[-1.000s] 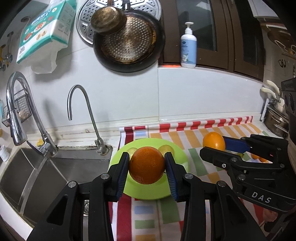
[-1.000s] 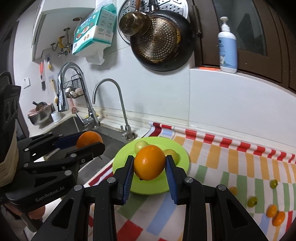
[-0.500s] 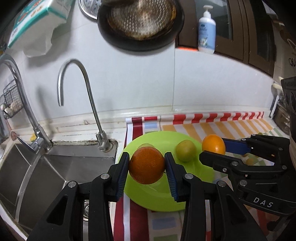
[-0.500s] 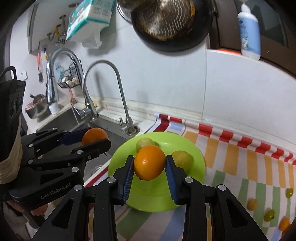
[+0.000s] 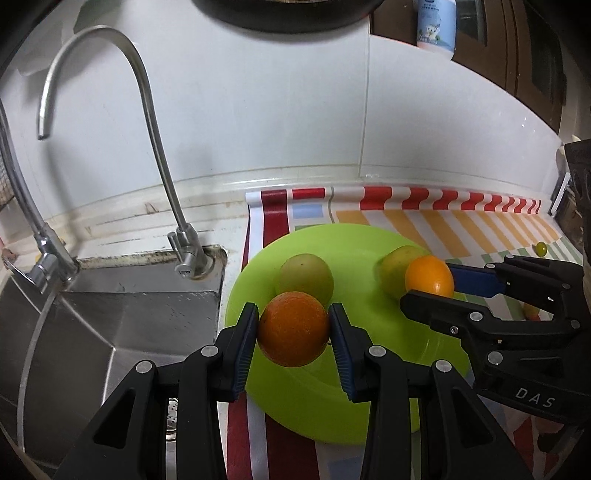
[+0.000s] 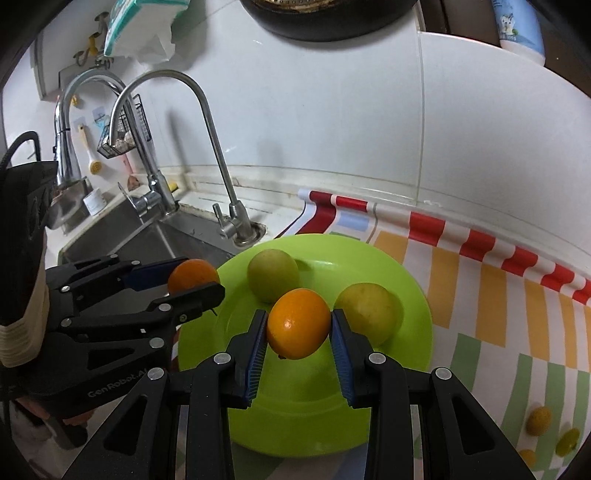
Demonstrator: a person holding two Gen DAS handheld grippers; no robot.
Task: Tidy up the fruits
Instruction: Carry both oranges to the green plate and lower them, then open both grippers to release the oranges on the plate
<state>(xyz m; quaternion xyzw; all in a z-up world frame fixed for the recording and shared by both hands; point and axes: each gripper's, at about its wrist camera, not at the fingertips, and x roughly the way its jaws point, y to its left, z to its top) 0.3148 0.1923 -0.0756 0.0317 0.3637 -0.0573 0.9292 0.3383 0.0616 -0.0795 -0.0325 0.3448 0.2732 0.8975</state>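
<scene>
A lime-green plate (image 5: pixel 369 369) (image 6: pixel 314 398) lies on the striped cloth beside the sink, with two yellow-green fruits (image 5: pixel 306 272) (image 6: pixel 272 274) on its far half. My left gripper (image 5: pixel 293 338) is shut on a dark orange (image 5: pixel 293 334), held just above the plate's near left part. My right gripper (image 6: pixel 299 325) is shut on a brighter orange (image 6: pixel 299 323), hovering over the plate's middle between the two green fruits. Each gripper shows in the other's view: the right gripper (image 5: pixel 430 282) from the side, and the left gripper (image 6: pixel 194 277) at the plate's left rim.
A steel sink (image 5: pixel 92 332) with two taps (image 5: pixel 147 129) lies left of the plate. Several small orange and green fruits (image 6: pixel 538 421) lie on the cloth (image 6: pixel 498 314) at the right. A pan hangs on the tiled wall above; a soap bottle (image 5: pixel 436 26) stands on the ledge.
Both grippers have moved forward and down toward the green plate, each still holding its orange. The plate and the two green fruits now look larger and closer.
</scene>
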